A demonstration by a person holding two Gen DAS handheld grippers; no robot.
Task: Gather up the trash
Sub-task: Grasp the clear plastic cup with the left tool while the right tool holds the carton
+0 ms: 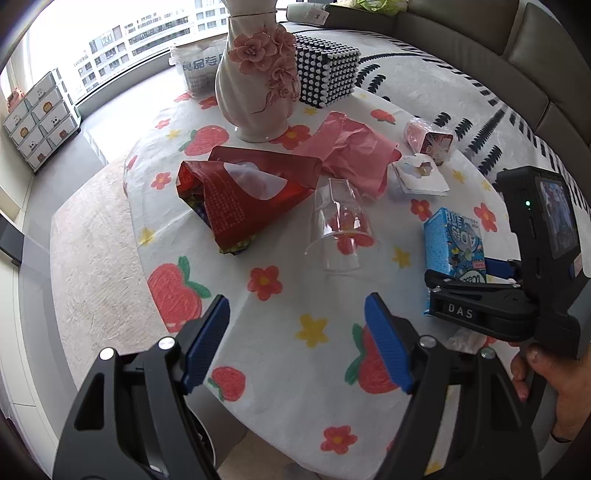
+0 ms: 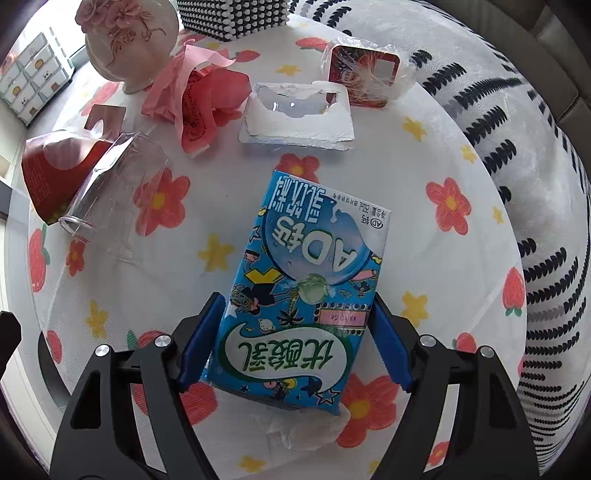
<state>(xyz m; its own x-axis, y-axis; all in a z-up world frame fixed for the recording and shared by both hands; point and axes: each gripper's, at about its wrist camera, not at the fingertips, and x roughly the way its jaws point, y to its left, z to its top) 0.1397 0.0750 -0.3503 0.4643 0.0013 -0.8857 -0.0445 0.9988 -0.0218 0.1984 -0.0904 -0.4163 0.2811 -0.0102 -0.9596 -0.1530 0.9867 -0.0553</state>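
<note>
The blue drink carton [image 2: 303, 295], a flat-sided printed box, lies on the table [image 2: 424, 155] near its front edge, between the fingers [image 2: 201, 345] of the right gripper [image 2: 295, 343]; the left pad lies against or just beside the carton's side, the right pad stands at its other edge, and whether they press cannot be told. The right wrist view alone shows the carton's full printed face and a crumpled clear wrapper [image 2: 306, 428] under its near end; the left wrist view shows only part of the carton [image 1: 452, 240] behind the right gripper [image 1: 480, 291], plus the hand [image 1: 557, 384] gripping its handle. The left gripper [image 1: 295, 347] hovers over bare cloth with its fingers [image 1: 207, 339] apart and nothing between them. Further out lie a clear plastic cup [image 1: 340, 229] on its side, a glossy red foil bag [image 1: 251, 195] touching it, a crumpled pink plastic bag [image 1: 354, 147], a torn white blister tray [image 2: 295, 114], and a small red tub in clear film [image 2: 364, 75]. Behind stand a glazed white vase [image 1: 255, 81] with moulded pink flowers and a black box studded with white dots [image 1: 327, 70]. The table's cloth is white with printed strawberries and flowers. Only the left view takes in the grey sofa [image 1: 480, 29] and the drawer unit [image 1: 40, 118] by the window.
</note>
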